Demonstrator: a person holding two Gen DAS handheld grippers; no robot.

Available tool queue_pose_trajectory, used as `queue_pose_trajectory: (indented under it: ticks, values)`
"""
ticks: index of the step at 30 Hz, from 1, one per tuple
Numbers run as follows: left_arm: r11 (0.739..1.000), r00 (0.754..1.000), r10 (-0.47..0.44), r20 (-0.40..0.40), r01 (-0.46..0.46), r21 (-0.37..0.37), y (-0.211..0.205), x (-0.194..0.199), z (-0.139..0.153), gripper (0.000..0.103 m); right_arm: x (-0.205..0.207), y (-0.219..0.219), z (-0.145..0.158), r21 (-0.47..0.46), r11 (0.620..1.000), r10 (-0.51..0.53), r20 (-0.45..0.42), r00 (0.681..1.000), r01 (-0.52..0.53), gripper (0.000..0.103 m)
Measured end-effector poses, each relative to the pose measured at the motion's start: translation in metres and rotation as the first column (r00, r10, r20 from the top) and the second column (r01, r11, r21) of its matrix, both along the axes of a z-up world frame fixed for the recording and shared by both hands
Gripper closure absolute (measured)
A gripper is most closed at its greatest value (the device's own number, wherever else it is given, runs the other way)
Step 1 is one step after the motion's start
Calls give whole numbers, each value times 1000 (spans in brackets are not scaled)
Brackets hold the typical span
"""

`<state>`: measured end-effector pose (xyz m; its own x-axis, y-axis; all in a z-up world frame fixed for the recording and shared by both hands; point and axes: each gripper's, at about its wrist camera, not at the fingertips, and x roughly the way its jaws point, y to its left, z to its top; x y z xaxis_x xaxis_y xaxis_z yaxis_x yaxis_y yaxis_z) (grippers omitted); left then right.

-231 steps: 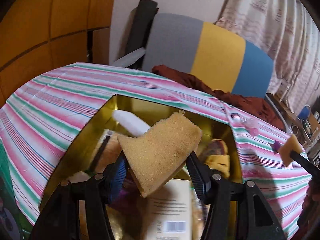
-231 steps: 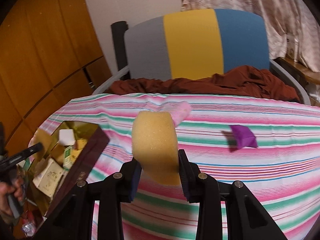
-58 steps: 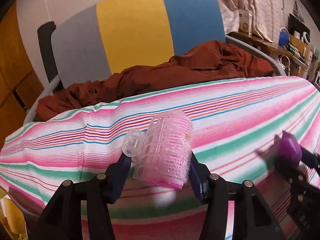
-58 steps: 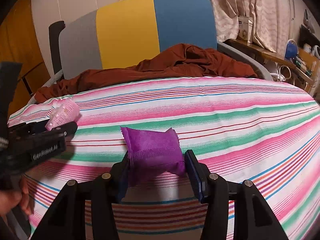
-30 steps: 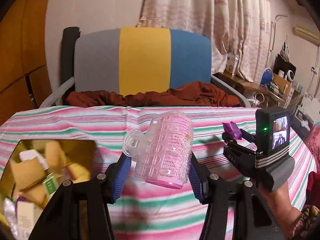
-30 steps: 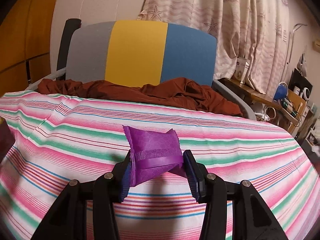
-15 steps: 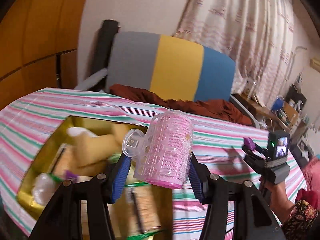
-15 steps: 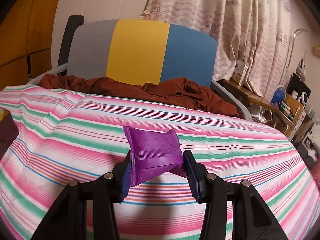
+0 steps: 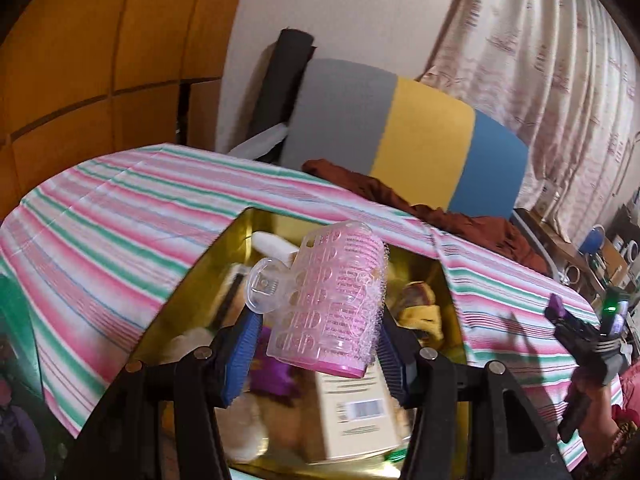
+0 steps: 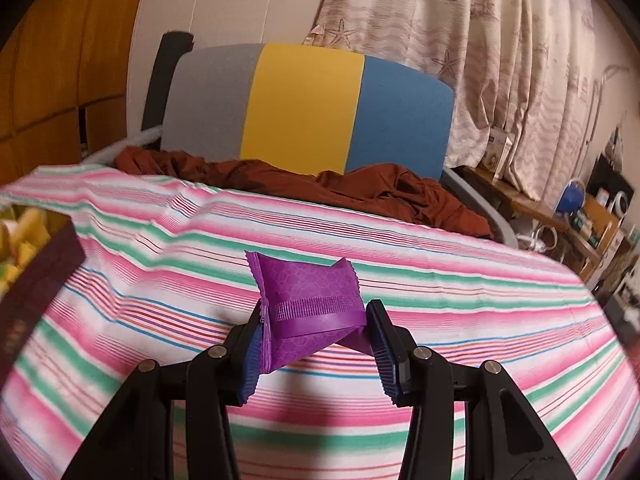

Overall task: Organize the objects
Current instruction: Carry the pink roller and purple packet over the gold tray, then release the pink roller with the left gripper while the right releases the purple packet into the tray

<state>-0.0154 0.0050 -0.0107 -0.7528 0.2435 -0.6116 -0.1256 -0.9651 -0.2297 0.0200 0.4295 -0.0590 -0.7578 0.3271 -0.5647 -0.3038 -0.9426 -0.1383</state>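
Observation:
My left gripper (image 9: 316, 344) is shut on a pink see-through hair roller (image 9: 328, 304) with a clear clip, held above the open gold tin (image 9: 192, 292). The tin holds yellow sponges, a white box with a barcode (image 9: 356, 408), a purple packet (image 9: 272, 376) and other small items. My right gripper (image 10: 314, 340) is shut on a purple foil packet (image 10: 308, 300) above the striped cloth (image 10: 400, 292). In the left wrist view the right gripper (image 9: 560, 316) appears far right with the purple packet (image 9: 555, 305), held by a hand. The tin's dark side (image 10: 36, 292) shows at the left edge of the right wrist view.
A pink, green and white striped cloth (image 9: 100, 220) covers the surface. Behind it stands a chair back in grey, yellow and blue (image 10: 308, 108) with a rust-brown garment (image 10: 380, 188) on the seat. Curtains and a cluttered shelf (image 10: 592, 216) lie to the right; orange cupboards on the left.
The left gripper has swung left with the roller and now sits over the tin's middle. The right gripper has drifted slightly left, so the tin's edge now shows at the left.

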Motion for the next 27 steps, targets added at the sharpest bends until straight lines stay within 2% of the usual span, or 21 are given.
queue_pose_trajectory:
  ticks: [5,12,16,22,23,27]
  values:
    - [999,996,52,71,-52,-1,-22,-9,-20,47,14,-27,19,-108,993,42,-64,997,-49,55]
    - [999,988,50,145,-47,-21,-30,-22,-43,47,32,-87,46,-207,958,164,-166,972,-197,55]
    - [1000,982,21,187,-20,-7,-28,-31,-50,47,40,-116,54,-238,936,213,-203,956,-259,55]
    - [1000,970,-22,240,18,21,-21,-29,-59,45,45,-156,54,-250,909,289,-200,936,-334,55]
    - [1000,968,-26,251,21,24,-21,-28,-60,43,44,-160,52,-254,904,301,-195,933,-345,55]
    - [1000,972,-8,234,8,0,-24,-18,-55,22,40,-173,46,-277,886,336,-171,926,-373,55]
